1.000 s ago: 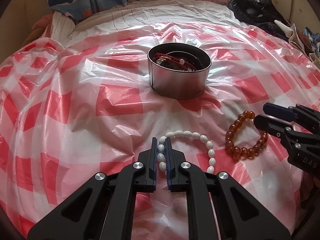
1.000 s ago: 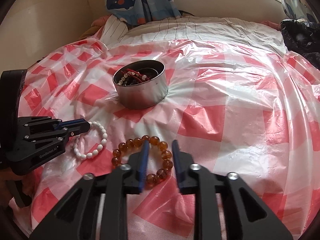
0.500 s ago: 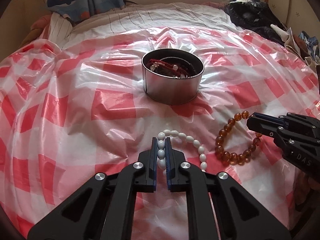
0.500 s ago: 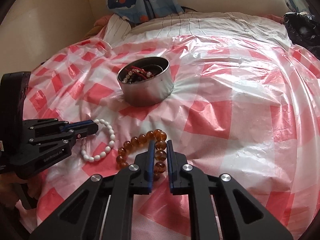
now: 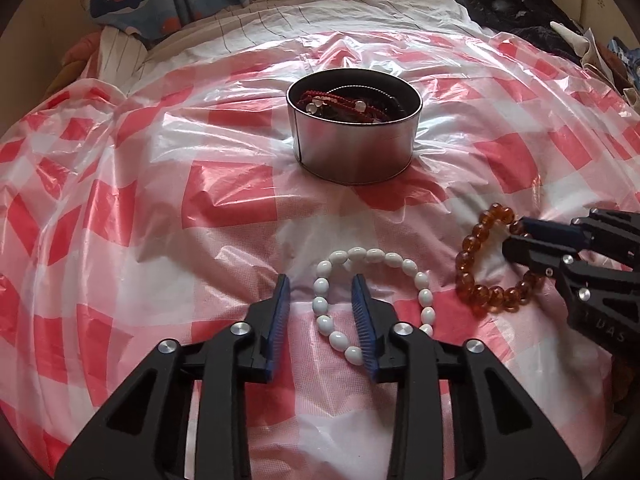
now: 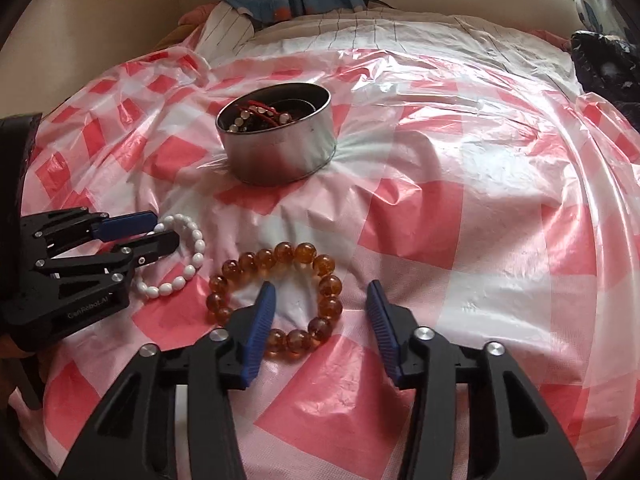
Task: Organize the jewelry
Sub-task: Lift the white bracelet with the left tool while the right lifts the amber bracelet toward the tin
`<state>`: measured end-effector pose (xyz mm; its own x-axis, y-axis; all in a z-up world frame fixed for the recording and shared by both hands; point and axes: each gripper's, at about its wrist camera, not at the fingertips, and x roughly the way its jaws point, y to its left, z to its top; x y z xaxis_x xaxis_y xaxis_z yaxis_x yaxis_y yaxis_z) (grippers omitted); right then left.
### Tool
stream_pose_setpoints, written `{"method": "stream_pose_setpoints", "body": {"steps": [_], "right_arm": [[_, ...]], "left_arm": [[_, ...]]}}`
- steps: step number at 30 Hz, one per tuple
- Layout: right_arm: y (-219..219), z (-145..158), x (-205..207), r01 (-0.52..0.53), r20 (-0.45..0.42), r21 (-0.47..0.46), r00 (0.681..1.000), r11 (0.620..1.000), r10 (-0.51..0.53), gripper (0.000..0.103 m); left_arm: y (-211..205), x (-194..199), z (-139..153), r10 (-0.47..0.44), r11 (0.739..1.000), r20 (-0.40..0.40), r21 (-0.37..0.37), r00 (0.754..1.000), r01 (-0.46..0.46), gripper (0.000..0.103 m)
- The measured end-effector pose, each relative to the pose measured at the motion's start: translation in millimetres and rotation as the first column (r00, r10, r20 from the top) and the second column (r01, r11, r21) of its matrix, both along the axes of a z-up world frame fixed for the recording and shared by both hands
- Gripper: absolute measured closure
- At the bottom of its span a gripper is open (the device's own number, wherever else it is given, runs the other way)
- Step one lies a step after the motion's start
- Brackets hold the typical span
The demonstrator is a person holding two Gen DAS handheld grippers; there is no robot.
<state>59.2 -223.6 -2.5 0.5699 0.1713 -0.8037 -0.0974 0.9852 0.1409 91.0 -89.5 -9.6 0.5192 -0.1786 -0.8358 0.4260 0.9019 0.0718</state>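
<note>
Starting at the far left, a blue cloth printed with whales (image 5: 120, 0) is bunched at the head of the bed. A crinkled red-and-white checked plastic sheet (image 5: 228, 200) covers the bedding below it.

Low on that sheet, the left tongs (image 5: 320, 280) point down at a white bead bracelet (image 5: 400, 260). Their jaws have just been opening and stand apart. One finger is outside the loop and the other inside it, so the left run of beads lies between them. Neither blue pad presses on a bead, and the bracelet lies flat on the plastic.

Further back, near the middle of the sheet, stands a round metal tin (image 5: 352, 152). It is upright and open-topped. Red cords, pale beads and dark strands are heaped inside it. It is well apart from both bracelets.

Just right of the white bracelet, close but not touching, an amber bead bracelet (image 5: 466, 264) also lies flat on the sheet.

Over it are the right tongs (image 6: 320, 286). Half a second ago they were clamped on the beads; in their own camera the jaws are spread wide again. The right run of amber beads sits between the pads and is not squeezed. From the left camera these tongs are seen side-on, so their gap is hard to judge there.

Dark clothes (image 5: 508, 4) are piled at the far right, at the bed's edge.
</note>
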Motion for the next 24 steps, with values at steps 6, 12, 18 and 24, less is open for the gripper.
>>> {"method": "stream_pose_setpoints", "body": {"steps": [6, 12, 18, 24], "right_arm": [[-7, 8, -6, 0.005, 0.043, 0.067, 0.999, 0.998, -0.008, 0.091], [-10, 25, -12, 0.001, 0.11, 0.124, 0.994, 0.992, -0.014, 0.091], [-13, 40, -19, -0.017, 0.187, 0.176, 0.982, 0.984, -0.016, 0.091], [-14, 52, -25, -0.03, 0.251, 0.192, 0.968, 0.981, -0.02, 0.091]], "left_arm": [[4, -3, 12, 0.0, 0.997, 0.02, -0.081, 1.0, 0.001, 0.097], [6, -6, 24, 0.008, 0.992, 0.055, -0.124, 0.998, -0.001, 0.097], [3, -11, 33, -0.003, 0.989, 0.097, -0.146, 0.995, 0.017, 0.097], [1, -13, 34, -0.005, 0.992, 0.116, -0.125, 0.993, 0.02, 0.097]]}}
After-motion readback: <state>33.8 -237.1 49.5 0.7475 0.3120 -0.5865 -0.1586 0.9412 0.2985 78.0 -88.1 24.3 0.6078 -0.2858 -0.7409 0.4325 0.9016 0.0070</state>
